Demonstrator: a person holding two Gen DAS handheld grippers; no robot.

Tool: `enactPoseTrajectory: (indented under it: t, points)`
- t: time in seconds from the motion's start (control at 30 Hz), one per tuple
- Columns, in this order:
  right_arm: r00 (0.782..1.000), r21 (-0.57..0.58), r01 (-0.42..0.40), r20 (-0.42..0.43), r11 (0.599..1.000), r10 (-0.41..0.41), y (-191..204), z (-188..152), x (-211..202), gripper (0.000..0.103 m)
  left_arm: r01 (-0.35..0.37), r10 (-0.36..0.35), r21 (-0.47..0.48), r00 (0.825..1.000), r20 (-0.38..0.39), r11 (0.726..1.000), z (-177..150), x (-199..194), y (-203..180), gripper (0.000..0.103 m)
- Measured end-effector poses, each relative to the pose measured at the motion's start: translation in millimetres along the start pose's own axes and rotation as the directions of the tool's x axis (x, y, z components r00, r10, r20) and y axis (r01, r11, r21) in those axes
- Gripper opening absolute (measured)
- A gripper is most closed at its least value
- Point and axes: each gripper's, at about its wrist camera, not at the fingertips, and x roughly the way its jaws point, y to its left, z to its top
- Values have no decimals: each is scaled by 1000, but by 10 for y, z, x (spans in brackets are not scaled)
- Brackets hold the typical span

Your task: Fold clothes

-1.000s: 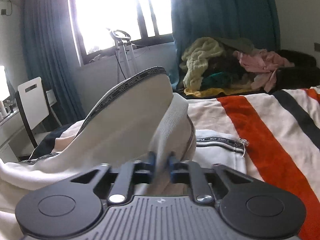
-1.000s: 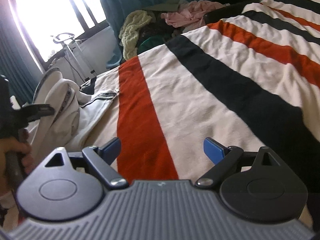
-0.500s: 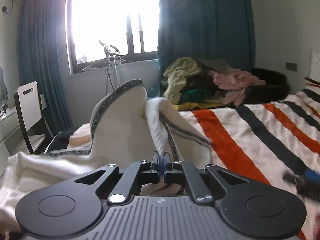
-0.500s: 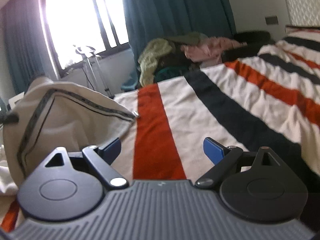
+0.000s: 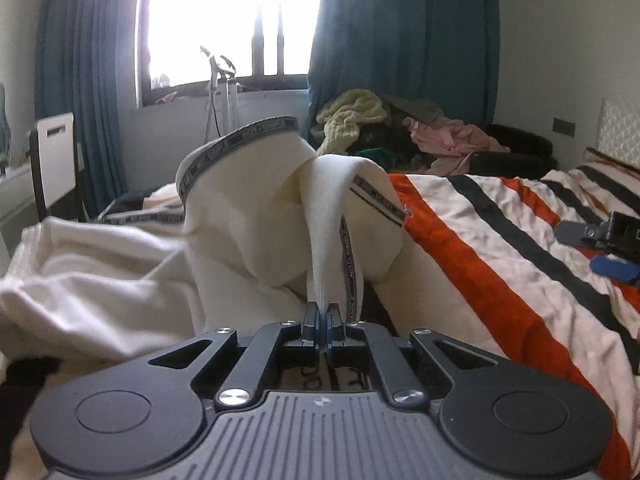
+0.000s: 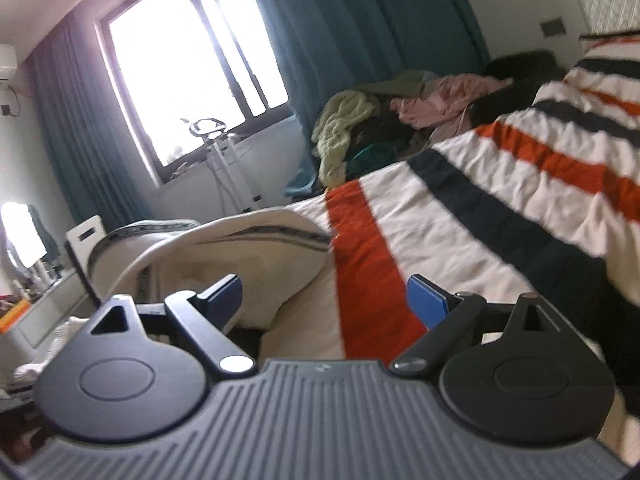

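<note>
Left wrist view: left tongs (image 5: 322,314) are seen at lower centre, pinched fully together on a ribbed fold of the cream garment (image 5: 256,232). The fabric is lifted into a peak at frame centre; a dark lettered trim band (image 5: 240,138) runs along its top edge. The rest of the garment is bunched at left and lower left, lying on the bed. The striped blanket (image 5: 492,248) (orange, black, cream) fills the right half. The right tongs (image 6: 324,296) are partly seen at the right edge, blue pad visible, held above the blanket. A clothes pile (image 5: 400,128) is seen at upper centre by the teal curtain (image 5: 404,40); a white chair (image 5: 56,156) at left.

Right wrist view: right tongs are spread wide with nothing between the blue pads (image 6: 426,300). The cream garment is seen at left centre, raised in an arch just beyond the left finger, resting on the blanket's orange stripe edge. The frame is tilted and slightly blurred. The window (image 6: 188,72) is at upper left.
</note>
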Motion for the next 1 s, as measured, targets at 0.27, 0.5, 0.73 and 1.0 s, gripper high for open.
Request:
enactPoseTrajectory:
  t: [0.27, 0.5, 0.73, 1.0]
  points:
    - [991, 45, -123, -43, 991, 125, 54, -62, 133, 89, -2, 2, -28, 1000, -14, 1000, -129, 8, -2, 3]
    - [971, 120, -211, -89, 970, 223, 3, -62, 423, 77, -23, 30, 85, 996, -80, 996, -369, 196, -313, 3]
    - [952, 296, -208, -159, 932, 263, -224, -60, 862, 71, -38, 48, 101, 994, -94, 994, -414, 241, -409, 3]
    - [928, 529, -228, -135, 817, 346, -453, 82, 1545, 71, -10, 16, 55, 994, -108, 998, -371, 322, -416, 4]
